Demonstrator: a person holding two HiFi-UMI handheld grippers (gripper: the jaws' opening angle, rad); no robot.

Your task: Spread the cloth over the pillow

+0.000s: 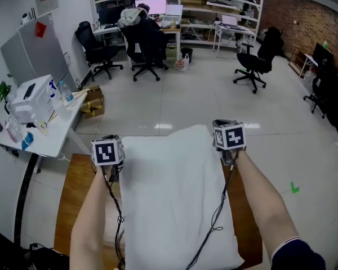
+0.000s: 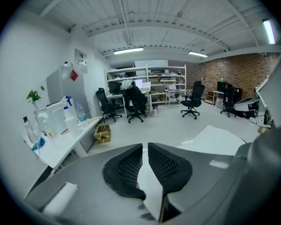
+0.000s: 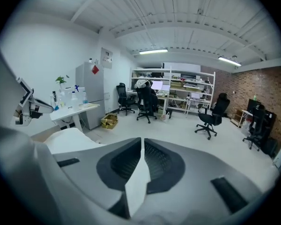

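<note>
A white cloth (image 1: 174,196) hangs stretched between my two grippers above the wooden table (image 1: 79,190). My left gripper (image 1: 117,145) holds the cloth's far left corner, and my right gripper (image 1: 217,135) holds the far right one. In the left gripper view the jaws (image 2: 145,161) are nearly together with a strip of cloth (image 2: 152,191) pinched between the pads. The right gripper view shows the right gripper (image 3: 143,156) shut on a fold of cloth (image 3: 138,182). The cloth covers the table's middle, and no pillow shows.
A white desk (image 1: 45,128) with bottles and a box stands to the left of the table. A cardboard box (image 1: 93,101) sits on the floor beside it. Office chairs (image 1: 253,66) and shelving stand farther off across the pale floor.
</note>
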